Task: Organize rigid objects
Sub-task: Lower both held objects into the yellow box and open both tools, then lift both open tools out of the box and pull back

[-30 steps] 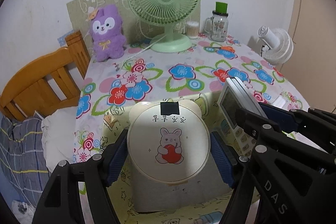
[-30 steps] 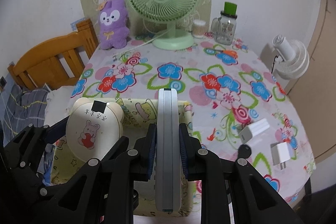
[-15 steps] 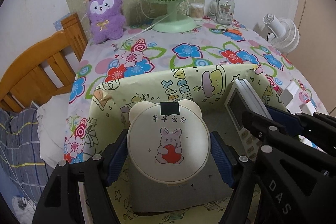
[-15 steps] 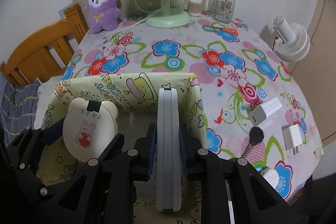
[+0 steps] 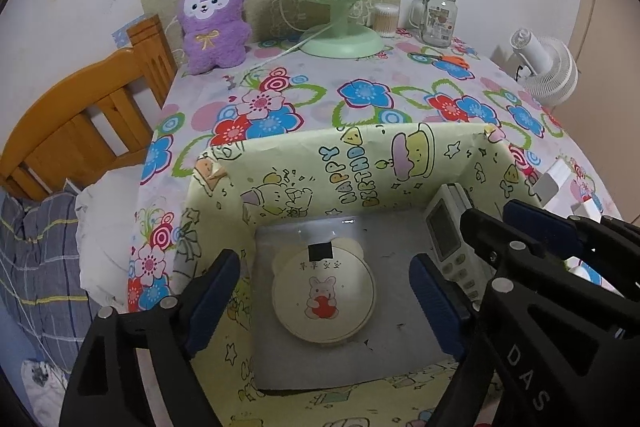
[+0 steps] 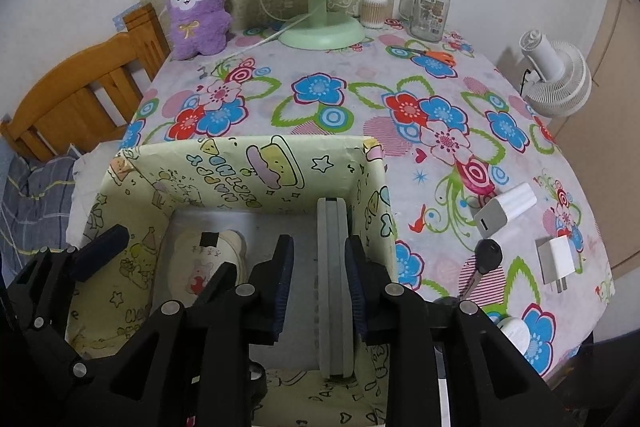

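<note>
Both your grippers tilt down into the box (image 5: pixel 400 163): left gripper (image 5: pixel 324 291) opening, round case (image 5: pixel 324 295) released; right gripper (image 6: pixel 318 287) opening off the remote (image 6: pixel 334 283).

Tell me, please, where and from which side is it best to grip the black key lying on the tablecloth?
Probably the black key by its thick black head, from above: the blade lies flat on the tablecloth, and the head gives the pads two opposite sides.
</note>
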`<move>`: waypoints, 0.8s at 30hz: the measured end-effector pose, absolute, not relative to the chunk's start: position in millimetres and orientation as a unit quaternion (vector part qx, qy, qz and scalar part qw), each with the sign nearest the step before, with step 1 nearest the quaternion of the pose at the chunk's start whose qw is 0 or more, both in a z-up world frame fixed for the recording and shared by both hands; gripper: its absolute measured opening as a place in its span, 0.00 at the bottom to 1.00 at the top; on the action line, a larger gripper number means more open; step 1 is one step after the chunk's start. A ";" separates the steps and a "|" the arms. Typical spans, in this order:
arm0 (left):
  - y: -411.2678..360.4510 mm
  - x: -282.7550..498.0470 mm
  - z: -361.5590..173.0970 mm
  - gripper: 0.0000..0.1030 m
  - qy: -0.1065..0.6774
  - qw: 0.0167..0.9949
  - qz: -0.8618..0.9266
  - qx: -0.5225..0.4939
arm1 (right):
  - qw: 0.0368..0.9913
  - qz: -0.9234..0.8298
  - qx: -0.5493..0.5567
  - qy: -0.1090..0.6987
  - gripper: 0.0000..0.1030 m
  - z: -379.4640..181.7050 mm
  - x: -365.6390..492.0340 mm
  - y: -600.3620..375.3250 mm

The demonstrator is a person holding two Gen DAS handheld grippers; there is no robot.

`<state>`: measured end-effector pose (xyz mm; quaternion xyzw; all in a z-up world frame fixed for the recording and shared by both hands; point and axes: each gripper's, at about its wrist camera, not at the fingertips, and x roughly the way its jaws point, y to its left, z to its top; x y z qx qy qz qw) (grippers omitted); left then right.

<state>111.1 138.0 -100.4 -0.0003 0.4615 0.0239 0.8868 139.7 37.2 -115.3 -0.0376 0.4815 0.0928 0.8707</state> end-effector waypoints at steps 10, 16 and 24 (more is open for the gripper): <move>136.1 100.0 -78.9 0.89 0.443 0.896 0.033 -0.011 | 0.883 0.084 -0.058 0.457 0.64 -90.2 129.1 37.2; 128.1 96.7 -62.8 0.90 0.422 0.906 0.029 -0.009 | 0.893 0.078 -0.061 0.438 0.70 -72.7 125.2 28.8; 111.7 89.5 -50.0 0.92 0.405 0.914 0.021 0.002 | 0.902 0.068 -0.055 0.424 0.77 -59.5 116.9 11.0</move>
